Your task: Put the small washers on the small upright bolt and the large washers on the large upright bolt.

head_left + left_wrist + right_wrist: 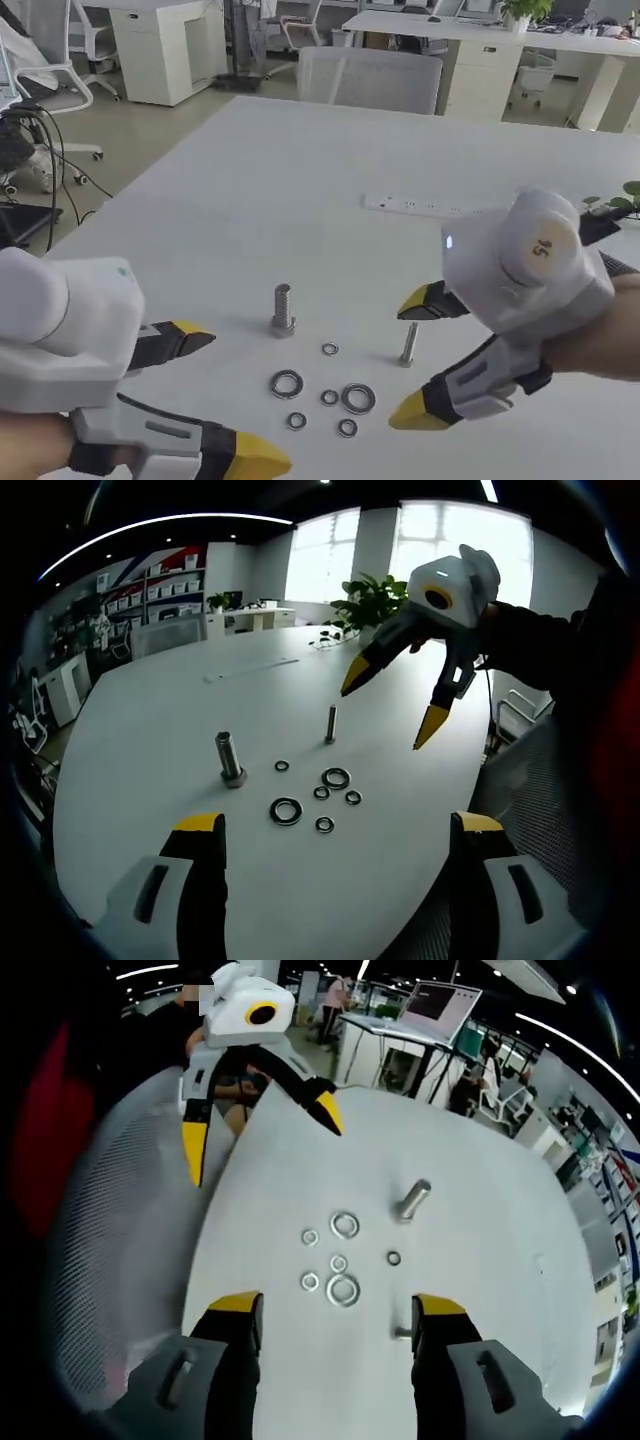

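On the white table [250, 200] stand a large upright bolt [283, 310] [230, 758] [412, 1200] and a thin small upright bolt [409, 343] [330, 724]. In the right gripper view the small bolt [400, 1332] is partly hidden by a jaw. Two large washers [286, 383] [358, 398] and several small washers [330, 349] lie flat in front of the bolts. My left gripper [235, 400] [338, 825] hangs open at the near left, holding nothing. My right gripper [403, 365] [337, 1305] is open beside the small bolt, above the table.
A white power strip [415, 207] lies farther back on the table. A grey mesh chair [370, 80] stands at the far edge, and a plant [620, 200] at the right. Desks and chairs fill the room behind.
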A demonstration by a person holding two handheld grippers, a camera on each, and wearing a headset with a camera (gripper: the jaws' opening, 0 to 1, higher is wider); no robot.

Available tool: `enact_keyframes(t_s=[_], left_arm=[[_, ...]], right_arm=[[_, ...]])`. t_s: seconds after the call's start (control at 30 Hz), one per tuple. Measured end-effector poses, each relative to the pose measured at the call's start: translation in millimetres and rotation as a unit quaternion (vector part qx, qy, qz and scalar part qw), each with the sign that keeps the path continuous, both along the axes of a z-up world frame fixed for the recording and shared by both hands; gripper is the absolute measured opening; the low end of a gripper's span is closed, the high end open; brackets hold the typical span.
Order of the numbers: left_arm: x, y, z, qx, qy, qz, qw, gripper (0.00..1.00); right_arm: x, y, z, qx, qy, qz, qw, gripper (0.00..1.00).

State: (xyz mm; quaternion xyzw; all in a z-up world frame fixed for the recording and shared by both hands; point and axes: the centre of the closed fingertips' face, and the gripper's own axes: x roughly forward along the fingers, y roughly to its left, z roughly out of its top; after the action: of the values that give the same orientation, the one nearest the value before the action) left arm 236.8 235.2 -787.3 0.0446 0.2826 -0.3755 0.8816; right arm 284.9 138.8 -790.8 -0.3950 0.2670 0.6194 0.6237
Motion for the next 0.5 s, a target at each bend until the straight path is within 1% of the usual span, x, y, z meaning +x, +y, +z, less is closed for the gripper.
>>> enact_keyframes(t_s=[0.07,0.17,0.2,0.27,0.33,0.37,0.43,0.5], left_arm=[[-0.2,-0.6,-0.9,-0.002,0.001,-0.002,1.0,0.92],[-2.0,-3.1,-3.3,0.002,0.004,-0.008,1.0,0.92],[-2.6,-3.6,-4.6,0.004,0.006,-0.01,0.9999,0.92],[-3.0,-3.9,-4.4,0.003,0.007,-0.012,0.9999,0.92],[-3.2,-3.9,-5.0,0.004,0.007,-0.012,0.9999,0.92],[-3.9,-4.5,-5.3,0.004,0.009,-0.014,0.9999,0.91],[-4.7,-5.9,-6.2,0.004,0.009,-0.017,0.9998,0.91],[-4.9,-5.9,-7.7,0.009,0.01,-0.018,0.9997,0.91]], right_arm=[[2.3,1.8,-2.5,-0.007,-0.001,0.006,1.0,0.6],[4.8,5.5,-8.5,-0.019,0.005,0.017,0.9997,0.56],[5.6,5.5,-12.8,-0.03,0.009,0.02,0.9993,0.54],[6.5,5.5,-18.3,-0.045,0.01,0.028,0.9985,0.51],[8.0,8.5,-24.0,-0.052,0.01,0.033,0.9981,0.5],[7.3,8.2,-28.1,-0.062,0.017,0.034,0.9973,0.5],[7.3,7.8,-33.9,-0.08,0.013,0.045,0.9957,0.48],[7.9,9.7,-38.2,-0.087,0.012,0.049,0.9949,0.47]])
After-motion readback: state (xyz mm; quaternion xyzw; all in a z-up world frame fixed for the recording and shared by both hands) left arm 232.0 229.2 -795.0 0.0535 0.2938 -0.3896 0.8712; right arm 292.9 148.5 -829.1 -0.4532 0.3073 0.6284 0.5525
